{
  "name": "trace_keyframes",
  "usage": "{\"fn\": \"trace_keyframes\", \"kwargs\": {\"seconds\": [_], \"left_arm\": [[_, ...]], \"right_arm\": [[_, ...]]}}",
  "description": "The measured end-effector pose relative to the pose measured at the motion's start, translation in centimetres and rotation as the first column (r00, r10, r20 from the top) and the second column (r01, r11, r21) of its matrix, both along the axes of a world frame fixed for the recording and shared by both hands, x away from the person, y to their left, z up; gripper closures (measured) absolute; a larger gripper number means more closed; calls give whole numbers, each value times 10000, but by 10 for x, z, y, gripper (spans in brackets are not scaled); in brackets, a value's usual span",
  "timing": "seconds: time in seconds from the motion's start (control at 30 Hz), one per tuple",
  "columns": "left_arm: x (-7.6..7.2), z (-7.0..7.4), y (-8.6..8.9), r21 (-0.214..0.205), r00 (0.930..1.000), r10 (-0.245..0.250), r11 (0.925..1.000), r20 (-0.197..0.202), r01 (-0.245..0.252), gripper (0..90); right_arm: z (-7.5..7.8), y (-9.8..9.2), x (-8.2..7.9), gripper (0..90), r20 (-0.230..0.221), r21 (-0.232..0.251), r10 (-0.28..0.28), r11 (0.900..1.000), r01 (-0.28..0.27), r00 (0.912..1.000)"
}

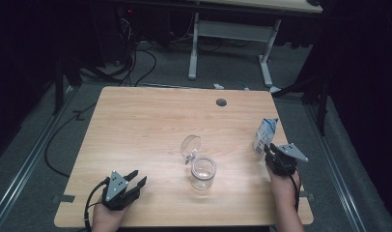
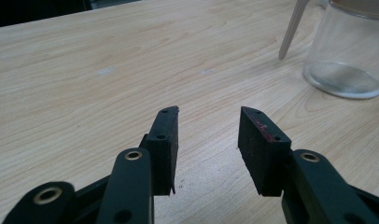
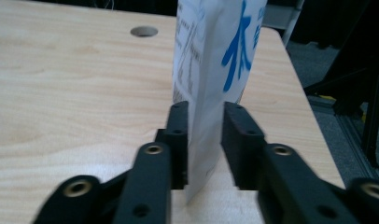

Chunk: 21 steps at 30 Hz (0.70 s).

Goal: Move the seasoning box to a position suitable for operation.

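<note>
High view: white-and-blue pouch point(image 1: 265, 135) upright near the table's point(image 1: 146, 121) right edge, right gripper point(image 1: 270, 151) at its base, left gripper point(image 1: 137, 180) near-left of the glass jar point(image 1: 203, 172); left gripper view: jaws parted, unladen; right gripper view: jaws clamped on the pouch point(image 3: 211, 70).

We read one large blue character, 水, on the white pouch point(image 3: 215, 60) rising between the right gripper's fingers point(image 3: 180, 140); the small print beside it is too blurred for us to read.
</note>
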<state>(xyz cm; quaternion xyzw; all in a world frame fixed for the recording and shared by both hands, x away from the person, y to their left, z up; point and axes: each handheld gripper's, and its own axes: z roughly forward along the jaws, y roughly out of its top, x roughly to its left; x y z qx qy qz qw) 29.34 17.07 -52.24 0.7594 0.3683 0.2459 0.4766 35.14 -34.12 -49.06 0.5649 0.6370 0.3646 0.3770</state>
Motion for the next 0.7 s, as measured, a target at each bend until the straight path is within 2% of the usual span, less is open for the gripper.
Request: {"fn": "trace_keyframes", "kwargs": {"seconds": [0.1,0.17,0.27,0.37,0.5,0.7], "left_arm": [[0,0,0,29,10000,-13,10000,7,13,580],[0,-1,0,23,10000,17,10000,1,-17,578],[0,-1,2,-21,10000,80,10000,-7,-80,577],[1,-2,3,-40,9999,128,9999,-30,-128,574],[2,-2,4,-56,9999,137,9999,-67,-137,573],[2,-3,4,-49,9999,165,9999,-33,-165,570]], "right_arm": [[3,1,2,622,155,196,19,9998,-23,9999],[4,3,7,581,-66,71,-93,9999,93,9999],[4,2,11,583,-1,96,-275,9996,275,9996],[3,0,13,619,112,342,-175,9993,171,9998],[2,2,14,633,331,194,-86,9998,80,9994],[1,3,14,771,452,79,-46,10000,42,9990]]}}
